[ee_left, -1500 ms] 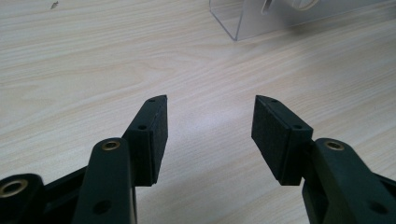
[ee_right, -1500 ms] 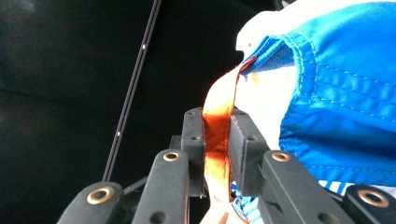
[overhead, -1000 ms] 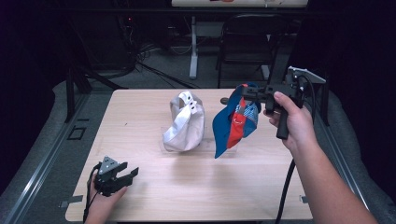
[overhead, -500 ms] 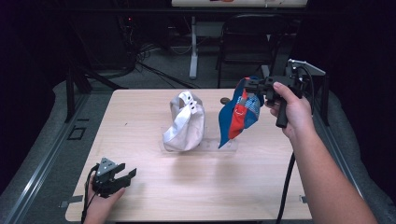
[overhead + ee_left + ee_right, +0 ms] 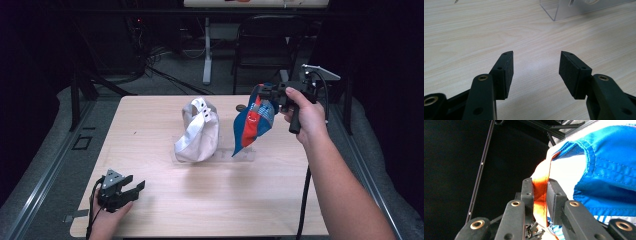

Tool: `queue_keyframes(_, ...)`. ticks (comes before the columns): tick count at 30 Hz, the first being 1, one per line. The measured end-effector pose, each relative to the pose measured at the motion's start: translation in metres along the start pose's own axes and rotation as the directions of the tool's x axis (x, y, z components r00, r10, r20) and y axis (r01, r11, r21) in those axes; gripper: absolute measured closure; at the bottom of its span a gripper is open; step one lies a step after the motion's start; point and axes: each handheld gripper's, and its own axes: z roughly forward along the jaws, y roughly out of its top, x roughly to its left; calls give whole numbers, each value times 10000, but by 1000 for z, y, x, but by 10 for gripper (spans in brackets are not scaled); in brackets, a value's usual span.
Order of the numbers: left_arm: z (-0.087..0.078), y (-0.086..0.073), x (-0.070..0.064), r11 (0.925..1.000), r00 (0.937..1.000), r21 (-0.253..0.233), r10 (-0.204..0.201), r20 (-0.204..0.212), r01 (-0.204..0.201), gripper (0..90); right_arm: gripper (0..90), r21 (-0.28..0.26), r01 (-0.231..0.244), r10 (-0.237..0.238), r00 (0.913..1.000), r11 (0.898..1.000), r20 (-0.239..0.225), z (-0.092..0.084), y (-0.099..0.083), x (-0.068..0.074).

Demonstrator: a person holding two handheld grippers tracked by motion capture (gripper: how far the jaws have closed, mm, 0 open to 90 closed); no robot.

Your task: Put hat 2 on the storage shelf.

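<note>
A blue, red and white cap (image 5: 252, 122) hangs over the right middle of the table from my right gripper (image 5: 265, 92), which is shut on it. In the right gripper view the jaws (image 5: 539, 187) pinch an orange strip (image 5: 541, 182) of the cap, and blue fabric (image 5: 604, 170) spreads to the right. A white cap (image 5: 199, 132) stands at the table's centre on a clear plastic stand (image 5: 245, 155). My left gripper (image 5: 137, 189) rests low at the near left corner, open, with bare wood between its pads (image 5: 536, 72).
The wooden table (image 5: 150, 115) has open surface on its left and front. A corner of the clear stand (image 5: 556, 10) lies ahead of the left gripper. A small dark object (image 5: 241, 107) sits behind the caps. A chair (image 5: 270, 35) and dark floor lie beyond the far edge.
My right hand has carried the hanging cap a little farther toward the back of the table. The left gripper has not moved.
</note>
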Motion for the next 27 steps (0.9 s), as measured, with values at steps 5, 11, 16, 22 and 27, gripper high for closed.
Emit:
queue_keyframes(5,0,-1,1,9999,10000,-114,-67,-17,67,464,775,108,2,-3,10000,9999,52,8,2,-2)
queue_keyframes(11,0,0,1,9999,10000,-112,-38,4,38,464,775,154,-4,3,10000,9999,51,19,0,-1)
queue_keyframes(16,0,0,1,9999,10000,-152,-61,-15,61,464,774,319,-26,21,9999,9995,134,26,-4,-4)
queue_keyframes(22,0,0,2,10000,10000,-27,-35,4,35,464,774,477,3,-15,9997,9989,247,30,-8,-10)
queue_keyframes(27,1,0,1,10000,10000,-9,11,-5,-11,464,774,610,-25,3,9993,9981,369,33,-12,-17)
